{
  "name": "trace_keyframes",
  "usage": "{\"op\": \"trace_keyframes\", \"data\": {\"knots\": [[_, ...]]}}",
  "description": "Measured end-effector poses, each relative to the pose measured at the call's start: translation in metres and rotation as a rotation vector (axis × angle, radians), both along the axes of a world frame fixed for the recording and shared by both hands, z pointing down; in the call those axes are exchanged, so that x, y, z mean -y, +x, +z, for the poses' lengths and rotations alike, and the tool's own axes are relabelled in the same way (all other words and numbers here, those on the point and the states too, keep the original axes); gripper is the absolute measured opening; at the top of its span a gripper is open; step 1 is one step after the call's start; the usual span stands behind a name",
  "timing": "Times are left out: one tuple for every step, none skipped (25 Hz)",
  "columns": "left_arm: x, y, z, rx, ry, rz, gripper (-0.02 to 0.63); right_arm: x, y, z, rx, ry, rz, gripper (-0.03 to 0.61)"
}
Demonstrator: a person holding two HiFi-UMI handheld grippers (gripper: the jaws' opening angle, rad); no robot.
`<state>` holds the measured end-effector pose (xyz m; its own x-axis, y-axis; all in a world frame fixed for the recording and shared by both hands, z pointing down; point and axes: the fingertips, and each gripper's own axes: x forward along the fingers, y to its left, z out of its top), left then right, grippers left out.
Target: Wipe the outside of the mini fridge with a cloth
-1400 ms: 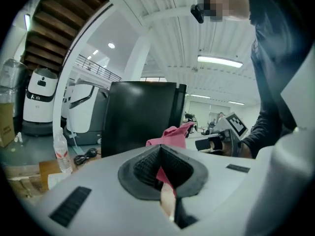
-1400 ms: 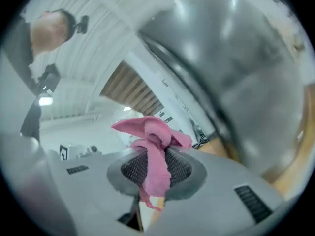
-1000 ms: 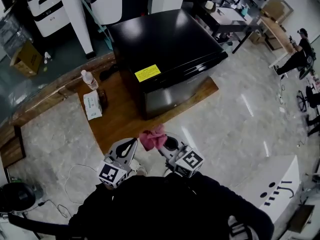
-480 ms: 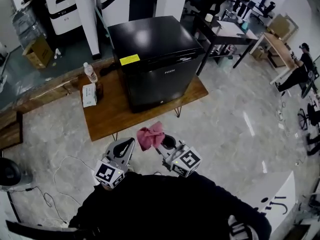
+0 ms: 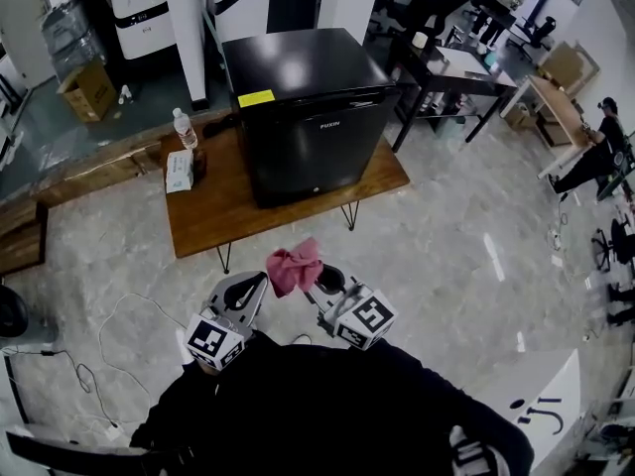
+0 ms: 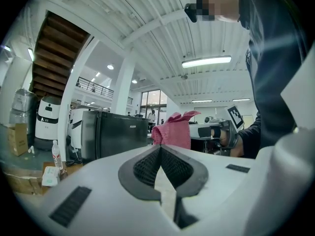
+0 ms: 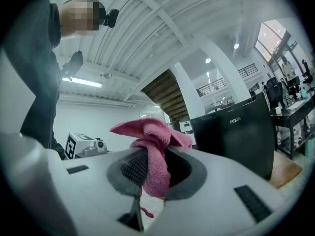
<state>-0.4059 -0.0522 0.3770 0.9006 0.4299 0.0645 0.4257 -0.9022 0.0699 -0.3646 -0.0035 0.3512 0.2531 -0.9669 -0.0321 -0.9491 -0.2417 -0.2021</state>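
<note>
The mini fridge (image 5: 308, 117) on its wooden table (image 5: 203, 221) sits farther off than before; the right gripper (image 5: 319, 282) stays clamped on the pink cloth (image 5: 296, 266), the left gripper (image 5: 254, 286) seemingly closed and empty, both near the chest

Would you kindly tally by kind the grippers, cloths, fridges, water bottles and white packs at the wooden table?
Grippers (left gripper, right gripper): 2
Pink cloth: 1
Mini fridge: 1
Water bottle: 1
White pack: 1
Total: 6

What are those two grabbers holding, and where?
The right gripper pinches the pink cloth by a bunched fold; the left gripper, jaws together, holds nothing.
</note>
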Motion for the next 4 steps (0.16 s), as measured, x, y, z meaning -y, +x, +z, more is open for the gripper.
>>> {"op": "trace_keyframes", "data": {"knots": [[-0.003,-0.004,0.000,0.000,0.002,0.001,0.006,-0.003,-0.005,0.000,-0.001,0.002,0.001,0.064],[-0.005,-0.008,-0.001,-0.002,0.002,0.001,0.006,-0.006,-0.009,-0.001,-0.002,0.003,0.001,0.064],[-0.008,-0.011,-0.001,-0.004,0.003,0.001,0.006,-0.009,-0.014,-0.002,-0.003,0.003,0.002,0.064],[-0.011,-0.015,-0.002,-0.006,0.003,0.002,0.006,-0.012,-0.018,-0.002,-0.005,0.003,0.003,0.064]]}}
